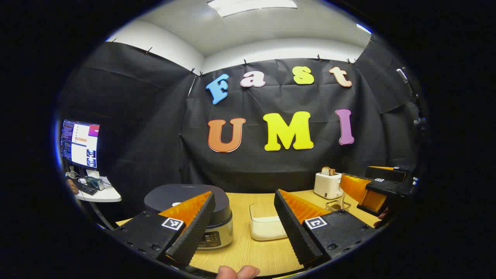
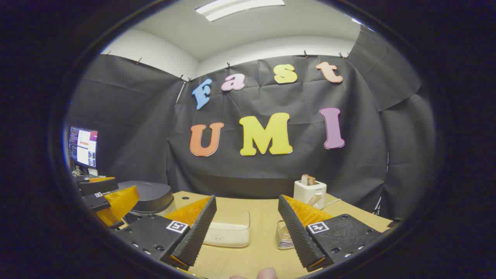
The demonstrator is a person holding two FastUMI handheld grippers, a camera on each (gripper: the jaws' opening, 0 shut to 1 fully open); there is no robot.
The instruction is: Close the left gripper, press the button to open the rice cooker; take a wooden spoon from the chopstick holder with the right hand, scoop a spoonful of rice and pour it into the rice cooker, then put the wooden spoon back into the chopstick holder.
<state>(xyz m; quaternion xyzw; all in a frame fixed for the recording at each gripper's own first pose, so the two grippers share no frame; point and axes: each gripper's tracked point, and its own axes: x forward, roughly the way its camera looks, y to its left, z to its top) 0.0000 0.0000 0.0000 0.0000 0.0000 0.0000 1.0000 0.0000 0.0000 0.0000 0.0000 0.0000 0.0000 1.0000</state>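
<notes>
Black screwed tongs (image 1: 244,228), square markers

Left gripper (image 1: 244,217) jaws wide apart, right gripper (image 2: 246,217) likewise, both level

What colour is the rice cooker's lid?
Dark grey, nearly black; the rice cooker lid shows best in the left gripper view.

white toaster (image 1: 327,185) with toast, monitor (image 1: 80,144)
</notes>
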